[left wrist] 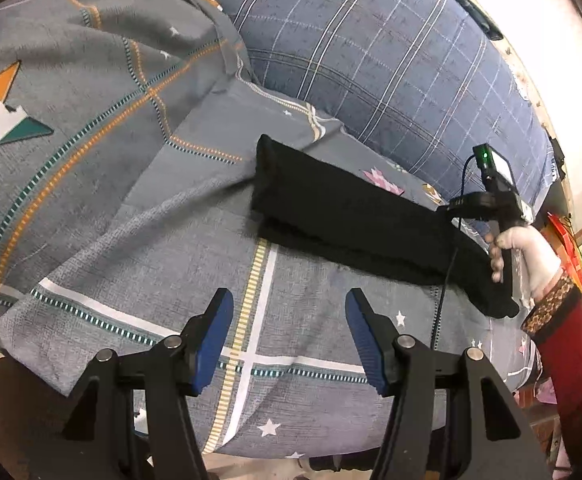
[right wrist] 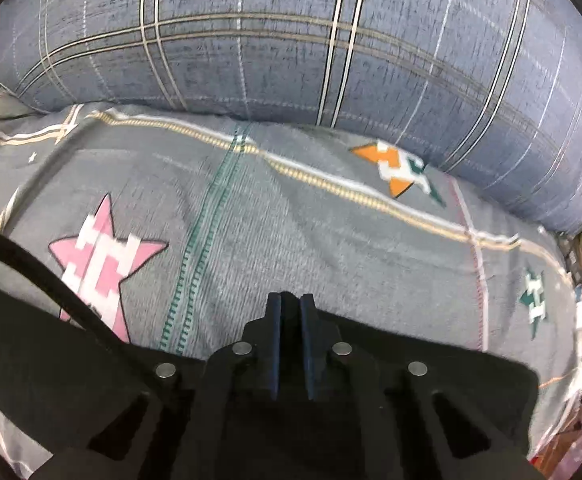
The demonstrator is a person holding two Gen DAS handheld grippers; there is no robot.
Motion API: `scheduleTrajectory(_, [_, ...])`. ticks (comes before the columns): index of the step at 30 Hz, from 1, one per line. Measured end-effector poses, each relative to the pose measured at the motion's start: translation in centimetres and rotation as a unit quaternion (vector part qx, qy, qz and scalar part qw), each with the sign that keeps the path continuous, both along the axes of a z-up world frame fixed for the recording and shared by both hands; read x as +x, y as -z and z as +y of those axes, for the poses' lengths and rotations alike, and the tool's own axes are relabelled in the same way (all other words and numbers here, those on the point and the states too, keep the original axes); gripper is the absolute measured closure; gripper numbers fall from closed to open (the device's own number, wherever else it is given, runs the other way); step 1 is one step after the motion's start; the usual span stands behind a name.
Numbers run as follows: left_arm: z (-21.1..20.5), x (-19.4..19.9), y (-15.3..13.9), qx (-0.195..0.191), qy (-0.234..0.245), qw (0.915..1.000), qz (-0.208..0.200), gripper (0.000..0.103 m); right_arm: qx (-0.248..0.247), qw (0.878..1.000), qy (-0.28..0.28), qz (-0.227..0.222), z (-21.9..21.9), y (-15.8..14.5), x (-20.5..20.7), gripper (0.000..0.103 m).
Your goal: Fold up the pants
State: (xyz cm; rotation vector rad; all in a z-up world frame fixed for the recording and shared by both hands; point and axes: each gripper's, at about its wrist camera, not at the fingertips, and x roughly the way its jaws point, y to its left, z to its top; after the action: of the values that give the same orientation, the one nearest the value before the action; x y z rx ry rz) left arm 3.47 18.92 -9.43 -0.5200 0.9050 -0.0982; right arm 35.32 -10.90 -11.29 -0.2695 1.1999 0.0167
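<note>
The black pants point(left wrist: 355, 216) lie as a long narrow strip on the grey patterned bedsheet point(left wrist: 139, 208). My left gripper point(left wrist: 289, 312) is open and empty, hovering over the sheet near the bed's front edge, short of the pants. My right gripper point(right wrist: 290, 300) has its blue pads pressed together on the edge of the black pants point(right wrist: 431, 364), which spread below and beside the fingers. In the left wrist view the right gripper's body point(left wrist: 491, 196) and the hand holding it sit at the strip's right end.
A large blue plaid pillow or duvet point(left wrist: 391, 64) lies along the back of the bed, also in the right wrist view point(right wrist: 291, 40). A grey folded quilt point(left wrist: 71, 80) rises at the left. A black cable point(right wrist: 51, 284) crosses the sheet. Clutter stands beyond the bed's right edge.
</note>
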Motion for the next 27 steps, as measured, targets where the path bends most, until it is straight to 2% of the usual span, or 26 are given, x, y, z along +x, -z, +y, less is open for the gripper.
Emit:
scheduleTrajectory(3, [0.1,0.1,0.2,-0.006,0.0,1.0,0.004,0.046,0.014,1.0,0.012,-0.009,-0.6,0.2,0.8,0.095])
scheduleTrajectory(5, [0.0,-0.1,0.1,-0.002,0.002,1.0,0.005,0.046,0.086,0.996,-0.015,-0.019,-0.6,0.0,0.9,0.092])
scheduleTrajectory(6, [0.0,-0.2,0.0,0.0,0.002,1.0,0.004,0.046,0.126,0.992,-0.022,-0.007,-0.8,-0.1,0.8,0.084])
scheduleTrajectory(7, [0.0,-0.4,-0.2,0.003,0.002,1.0,0.002,0.046,0.146,0.989,-0.015,-0.001,-1.3,-0.3,0.5,0.082])
scheduleTrajectory(10, [0.5,-1.0,-0.9,0.007,-0.003,0.9999,-0.008,0.045,0.222,0.974,0.005,-0.033,-5.2,-2.7,-2.7,0.075])
scheduleTrajectory(11, [0.7,-1.0,-0.9,0.007,-0.005,0.9999,-0.009,0.045,0.236,0.971,0.017,-0.045,-7.3,-3.6,-4.1,0.069])
scheduleTrajectory(14, [0.7,-0.8,-0.7,0.0,-0.005,1.0,-0.003,0.044,0.239,0.962,0.086,-0.098,-15.9,-5.8,-9.0,0.046])
scheduleTrajectory(15, [0.6,-0.7,-0.6,-0.001,-0.003,1.0,-0.002,0.044,0.231,0.96,0.111,-0.11,-18.6,-6.1,-10.3,0.042])
scheduleTrajectory(18, [-0.8,-0.4,-0.6,0.0,0.009,1.0,0.003,0.044,0.189,0.957,0.18,-0.124,-26.3,-6.0,-14.6,0.04])
scheduleTrajectory(20, [-2.2,-0.2,-0.9,0.003,0.023,0.9997,0.005,0.044,0.199,0.946,0.23,-0.116,-30.9,-5.1,-17.2,0.04])
scheduleTrajectory(21, [-2.8,-0.2,-1.1,0.005,0.029,0.9996,0.004,0.044,0.21,0.94,0.242,-0.117,-31.8,-4.7,-17.7,0.04])
scheduleTrajectory(23, [-4.3,0.0,-1.6,0.012,0.043,0.999,0.002,0.044,0.258,0.921,0.265,-0.124,-34.2,-3.6,-19.1,0.034])
scheduleTrajectory(24, [-5.3,0.0,-2.0,0.018,0.052,0.9985,0.001,0.044,0.271,0.916,0.269,-0.125,-34.5,-3.1,-19.4,0.031])
scheduleTrajectory(27, [-7.1,0.0,-2.8,0.035,0.065,0.9973,-0.001,0.044,0.319,0.905,0.264,-0.102,-33.7,-0.6,-18.7,0.031])
